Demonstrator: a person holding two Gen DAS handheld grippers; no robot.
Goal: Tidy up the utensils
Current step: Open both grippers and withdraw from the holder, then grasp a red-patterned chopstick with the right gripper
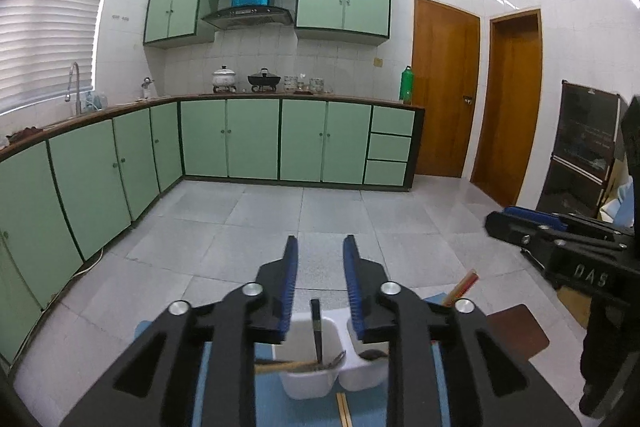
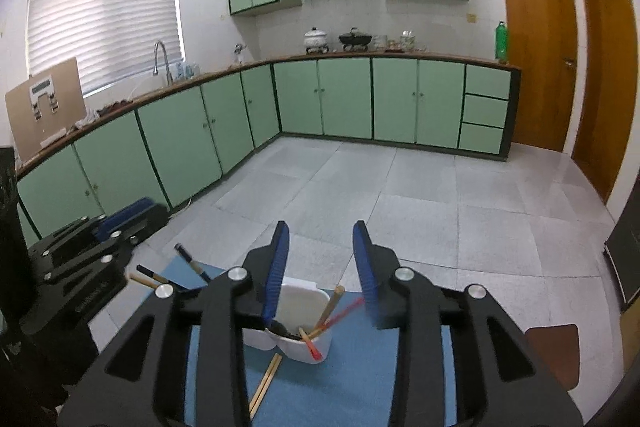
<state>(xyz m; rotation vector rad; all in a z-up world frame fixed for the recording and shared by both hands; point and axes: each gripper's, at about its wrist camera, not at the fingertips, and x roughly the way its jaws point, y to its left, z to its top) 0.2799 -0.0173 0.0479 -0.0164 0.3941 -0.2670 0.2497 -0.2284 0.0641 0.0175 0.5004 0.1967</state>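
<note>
Holder (image 2: 304, 315) (white, 2 compartments) sits below right gripper (image 2: 322, 251), untouched.

Glossy white plastic holder (image 2: 304, 311), wooden chopsticks (image 2: 265, 383), matt blue mat (image 2: 360, 379).

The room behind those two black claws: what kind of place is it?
A home kitchen, most likely. Green cabinets run under a long counter, a range hood hangs above pots on a stove, and a sink tap stands by the window.

Base of white utensil holder (image 1: 308, 379) behind left hand-held gripper (image 1: 320, 291); chopsticks (image 2: 264, 383) cut off at bottom edge.
</note>
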